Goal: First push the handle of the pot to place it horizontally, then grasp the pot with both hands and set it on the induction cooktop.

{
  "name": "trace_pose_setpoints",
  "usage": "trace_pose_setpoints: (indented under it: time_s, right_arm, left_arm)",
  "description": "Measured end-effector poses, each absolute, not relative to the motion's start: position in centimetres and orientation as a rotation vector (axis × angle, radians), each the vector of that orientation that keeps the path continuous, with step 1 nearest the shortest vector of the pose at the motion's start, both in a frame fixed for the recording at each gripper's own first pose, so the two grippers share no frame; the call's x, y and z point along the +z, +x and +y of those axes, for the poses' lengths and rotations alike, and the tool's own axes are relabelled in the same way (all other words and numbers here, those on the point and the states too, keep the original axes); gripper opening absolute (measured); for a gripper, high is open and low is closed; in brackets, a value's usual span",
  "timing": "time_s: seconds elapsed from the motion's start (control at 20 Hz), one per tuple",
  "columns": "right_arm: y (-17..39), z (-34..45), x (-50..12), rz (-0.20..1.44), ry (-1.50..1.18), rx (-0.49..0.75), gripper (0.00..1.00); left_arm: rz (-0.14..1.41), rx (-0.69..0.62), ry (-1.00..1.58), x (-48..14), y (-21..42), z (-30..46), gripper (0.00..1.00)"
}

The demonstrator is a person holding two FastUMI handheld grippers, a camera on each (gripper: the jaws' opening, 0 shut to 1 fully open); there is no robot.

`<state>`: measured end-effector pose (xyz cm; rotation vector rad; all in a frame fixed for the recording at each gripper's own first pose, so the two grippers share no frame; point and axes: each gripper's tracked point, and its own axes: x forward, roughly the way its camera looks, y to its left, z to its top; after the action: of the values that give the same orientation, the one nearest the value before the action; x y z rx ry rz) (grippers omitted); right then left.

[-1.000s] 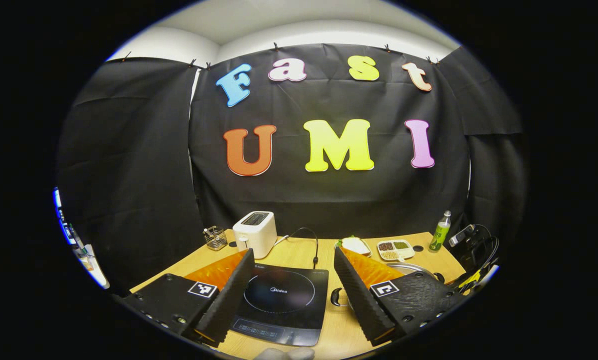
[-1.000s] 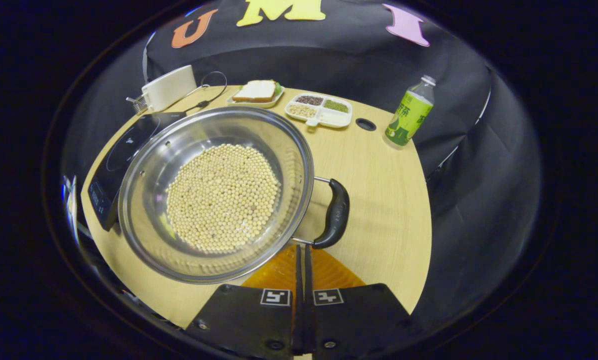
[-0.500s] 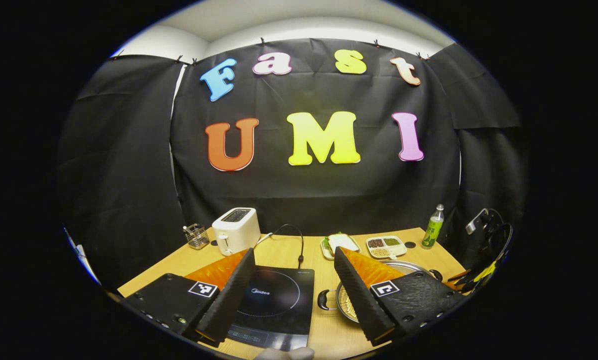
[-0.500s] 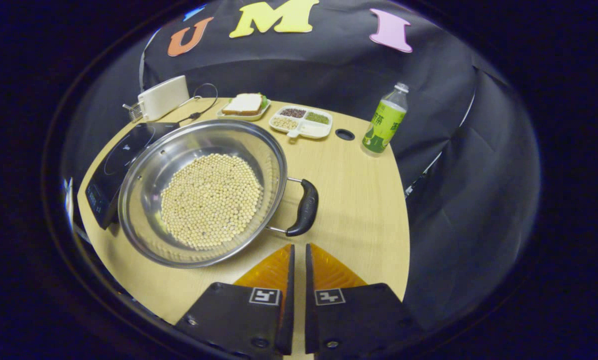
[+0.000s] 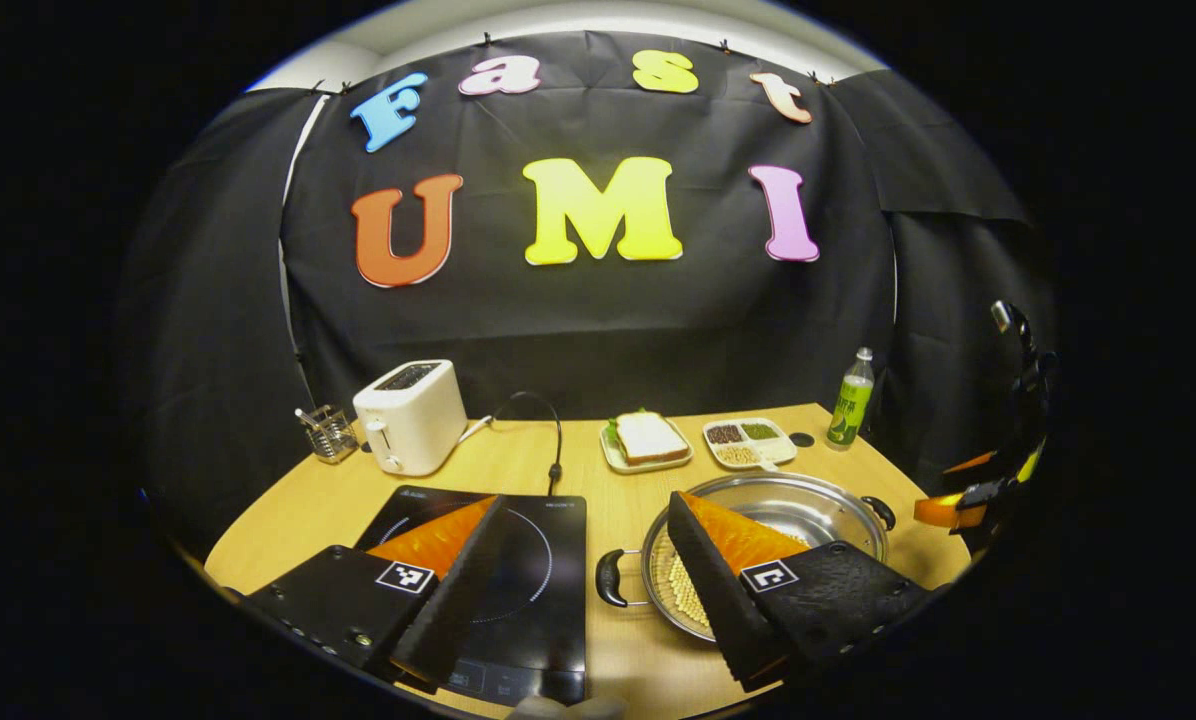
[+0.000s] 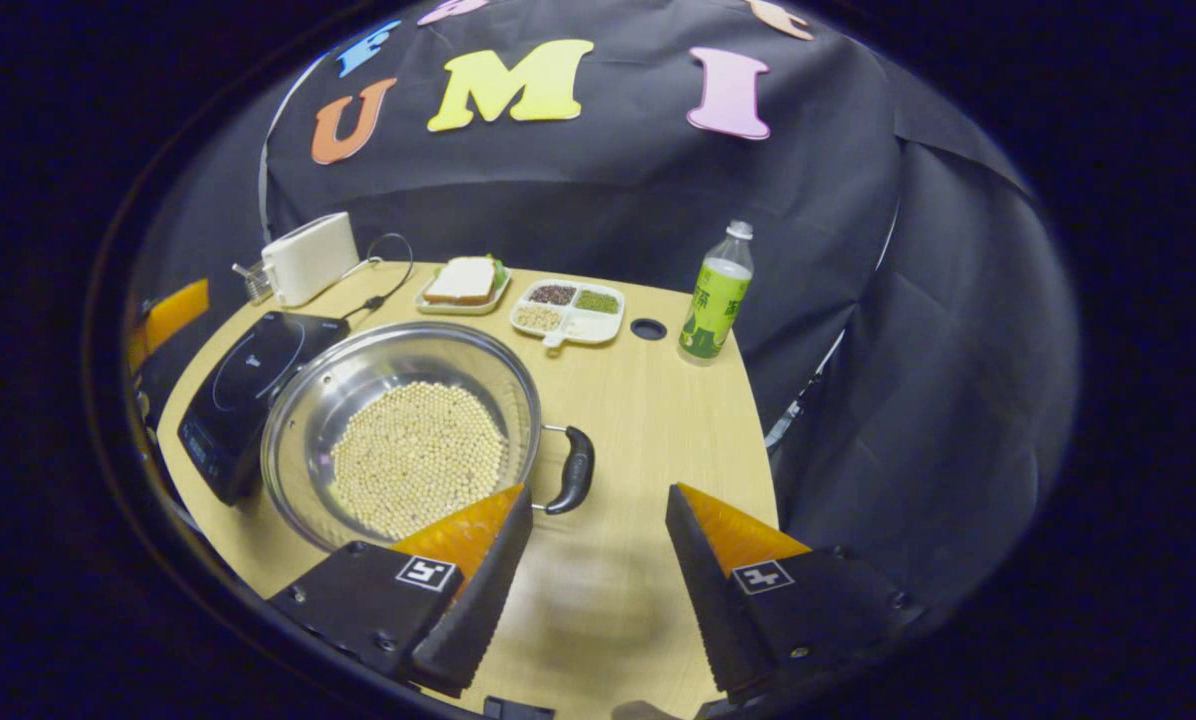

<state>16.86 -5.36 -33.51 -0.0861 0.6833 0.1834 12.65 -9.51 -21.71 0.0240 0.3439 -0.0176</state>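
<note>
pot [image 5: 818,505] front part hidden behind left tool finger, cooktop [image 5: 518,590] near edge too

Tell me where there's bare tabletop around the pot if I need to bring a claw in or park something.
Widest bare table lies right of the pot, from its right handle up to the bottle. A narrow strip separates the pot's left handle from the induction cooktop. It is crowded behind the pot: sandwich plate, divided dish, toaster.

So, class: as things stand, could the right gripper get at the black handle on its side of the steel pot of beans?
Probably yes. The right gripper has its jaws wide open, and the black handle lies just ahead over bare wooden table, with nothing between them.
</note>
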Motion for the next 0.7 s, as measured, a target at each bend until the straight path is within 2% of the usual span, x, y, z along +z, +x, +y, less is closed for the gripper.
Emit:
trace_pose_setpoints:
  time_s: [0.2, 0.25, 0.3, 0.35, 0.55, 0.7]
  right_arm:
    - [18.4, -3.8, -33.7, 0.678, -0.042, 0.198, 0.86]
    - [18.7, -3.5, -34.1, 0.689, -0.040, 0.203, 0.89]
    - [19.0, -3.2, -34.4, 0.692, -0.033, 0.206, 0.86]
    - [19.5, -2.8, -34.8, 0.697, -0.026, 0.208, 0.89]
    - [20.9, -2.2, -36.6, 0.727, -0.018, 0.211, 0.86]
    - [21.6, -2.0, -37.7, 0.752, -0.022, 0.211, 0.89]
  left_arm:
    - [0.432, -0.043, 0.000, -26.0, 13.9, -10.7, 0.96]
    - [0.448, -0.043, -0.008, -27.0, 14.2, -11.0, 0.95]
    - [0.469, -0.046, -0.015, -28.0, 14.4, -11.1, 0.95]
    - [0.494, -0.045, -0.018, -28.9, 14.6, -11.3, 0.96]
    - [0.568, -0.045, -0.023, -32.2, 15.4, -12.0, 0.95]
    - [0.607, -0.048, -0.031, -34.0, 15.8, -12.8, 0.96]
